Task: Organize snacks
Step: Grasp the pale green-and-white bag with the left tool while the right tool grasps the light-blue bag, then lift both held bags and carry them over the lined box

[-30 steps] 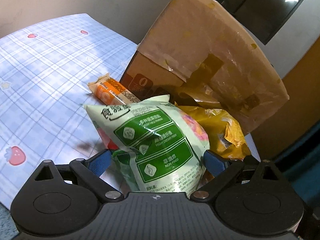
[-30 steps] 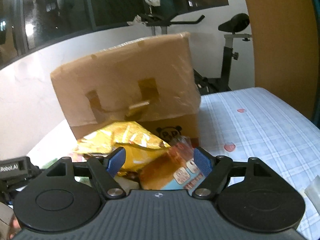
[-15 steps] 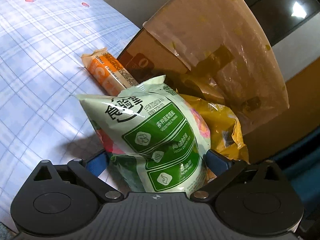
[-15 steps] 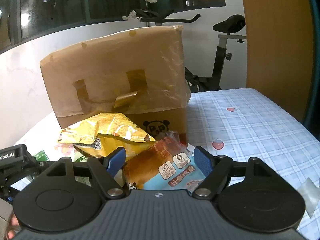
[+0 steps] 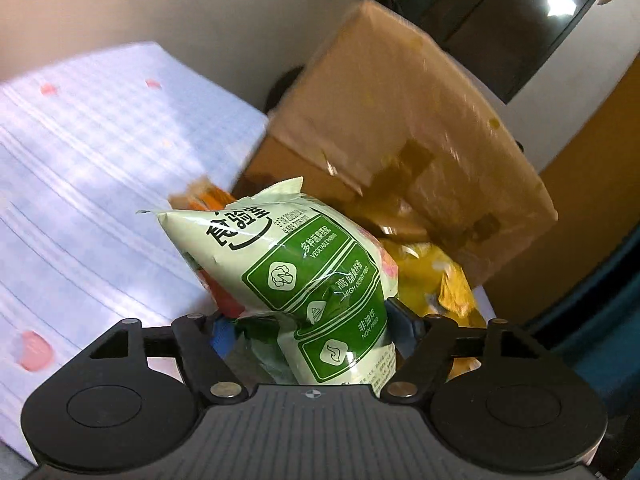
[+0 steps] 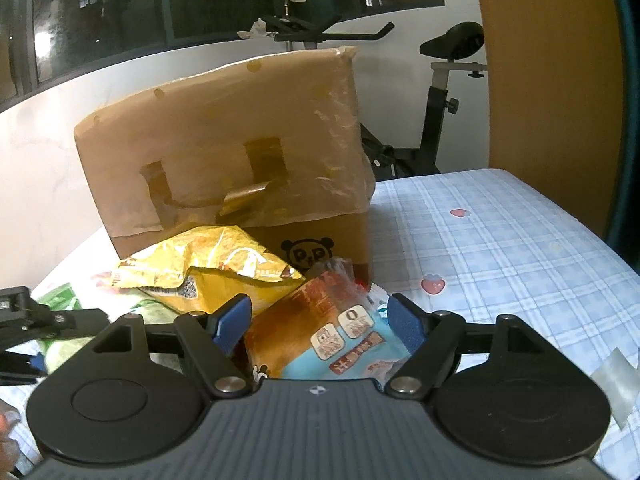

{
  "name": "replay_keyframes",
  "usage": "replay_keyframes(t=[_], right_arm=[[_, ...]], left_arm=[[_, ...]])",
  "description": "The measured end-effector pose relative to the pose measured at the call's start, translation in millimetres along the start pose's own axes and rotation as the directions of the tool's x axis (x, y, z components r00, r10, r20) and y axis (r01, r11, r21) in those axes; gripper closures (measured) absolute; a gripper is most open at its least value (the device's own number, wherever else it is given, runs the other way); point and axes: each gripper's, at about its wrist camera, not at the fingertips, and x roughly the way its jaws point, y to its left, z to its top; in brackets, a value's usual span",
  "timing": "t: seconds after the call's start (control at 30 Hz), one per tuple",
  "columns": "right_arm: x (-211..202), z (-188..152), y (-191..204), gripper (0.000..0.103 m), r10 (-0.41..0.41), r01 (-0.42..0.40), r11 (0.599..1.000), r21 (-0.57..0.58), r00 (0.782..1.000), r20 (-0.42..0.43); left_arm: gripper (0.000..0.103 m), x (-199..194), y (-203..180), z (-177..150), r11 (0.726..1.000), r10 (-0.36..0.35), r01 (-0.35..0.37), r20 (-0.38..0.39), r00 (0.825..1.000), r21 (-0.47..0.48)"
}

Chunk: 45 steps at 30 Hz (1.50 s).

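Green vegetable-crisp bag [image 5: 316, 276] clamped in left gripper [image 5: 310, 320] fingers; orange-and-blue snack packet [image 6: 320, 340] clamped in right gripper [image 6: 320, 320] fingers, before cardboard box [image 6: 224, 152]

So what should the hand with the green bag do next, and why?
Probably lift the green bag up and over the flap of the cardboard box, then drop it in. The left gripper is shut on the bag, which is up off the checked tablecloth. The box stands just ahead, but its taped flap leans over the snacks, so going straight forward would likely bump it.
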Motion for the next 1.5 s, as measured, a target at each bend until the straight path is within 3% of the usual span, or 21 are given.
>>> replay_keyframes(t=[0.2,0.4,0.5,0.67,0.87,1.27,1.4,1.5], right_arm=[[-5.4,-0.8,-7.6,0.025,-0.039,0.039,0.999,0.014,0.999,0.000],[3.1,3.3,-12.2,0.025,-0.046,0.045,0.997,-0.063,0.999,-0.010],[8.7,1.4,-18.1,0.025,-0.060,0.058,0.996,-0.066,0.998,-0.029],[16.0,-6.3,-21.4,0.025,-0.018,0.016,1.000,-0.025,0.997,-0.080],[21.2,-15.7,-16.7,0.025,0.014,-0.014,1.000,0.001,0.993,-0.116],[28.3,-21.9,-27.1,0.024,0.087,-0.077,0.987,0.141,0.994,-0.071],[25.3,-20.4,-22.5,0.037,0.062,-0.055,0.991,0.122,0.997,-0.053],[15.2,-15.4,-9.5,0.040,-0.001,0.002,1.000,0.030,0.999,-0.032]], left_arm=[[0.027,-25.2,-5.2,11.5,0.990,0.108,-0.118,0.117,0.987,0.079],[0.026,-23.4,-8.2,11.7,0.958,0.212,-0.236,0.150,0.966,0.162],[0.026,-23.5,-10.7,12.1,0.950,0.217,-0.247,0.162,0.963,0.193],[0.026,-16.2,-22.3,7.3,0.928,0.221,-0.263,0.176,0.959,0.265],[0.026,-12.3,-20.9,0.3,0.927,0.203,-0.238,0.147,0.968,0.290],[0.026,-1.3,-19.6,-4.0,0.929,0.187,-0.213,0.111,0.976,0.302],[0.026,-3.3,-18.6,-4.3,0.929,0.187,-0.214,0.115,0.976,0.302],[0.026,-5.4,-18.9,-3.8,0.926,0.188,-0.216,0.118,0.975,0.309]])
